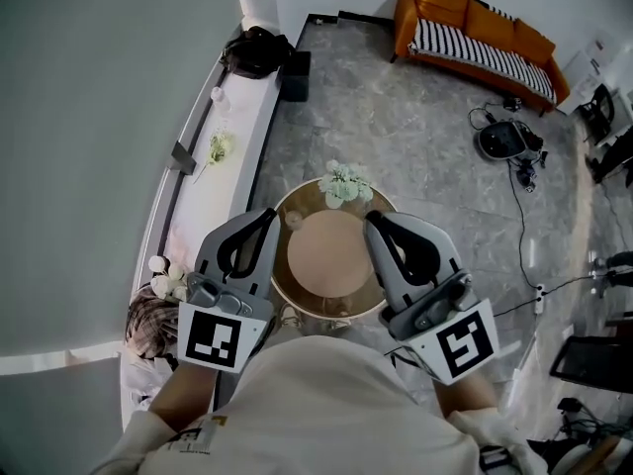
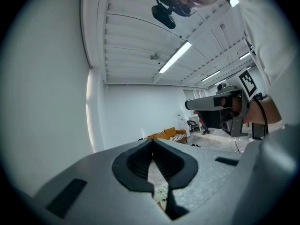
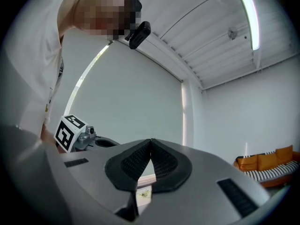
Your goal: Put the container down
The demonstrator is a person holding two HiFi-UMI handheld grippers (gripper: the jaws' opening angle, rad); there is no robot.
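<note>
Head view: the round brown-rimmed container (image 1: 329, 255) with a flat tan inside is seen at centre, high above the grey floor (image 1: 415, 137).

- The left hand-held gripper (image 1: 265, 218) lies against the rim at 9 o'clock and the right hand-held gripper (image 1: 378, 222) at 3 o'clock.
- Both pairs of jaws are closed tip to tip. In each gripper view, nothing is caught between the ribbed pads.
- The container appears to be squeezed between the two grippers' flanks. Whether something beneath also carries it cannot be told.
- Pale flowers (image 1: 346, 181) overlap the rim at 12 o'clock. It cannot be told whether they sit in the container or just beyond it.
- A white ledge (image 1: 232, 137) runs along the wall at 10 o'clock. An orange sofa (image 1: 475, 33) stands at 1 o'clock, well apart.

Handling, as judged:
- The container looks stiff and hard-walled, probably with a smooth, slippery rim.
- It is too wide for either pair of jaws to span.
- Opposite sides at 9 and 3 o'clock are the likely points for a hold, with even inward pressure.
- It is best kept level and lowered flat, since a tilt could let it slide out.
</note>
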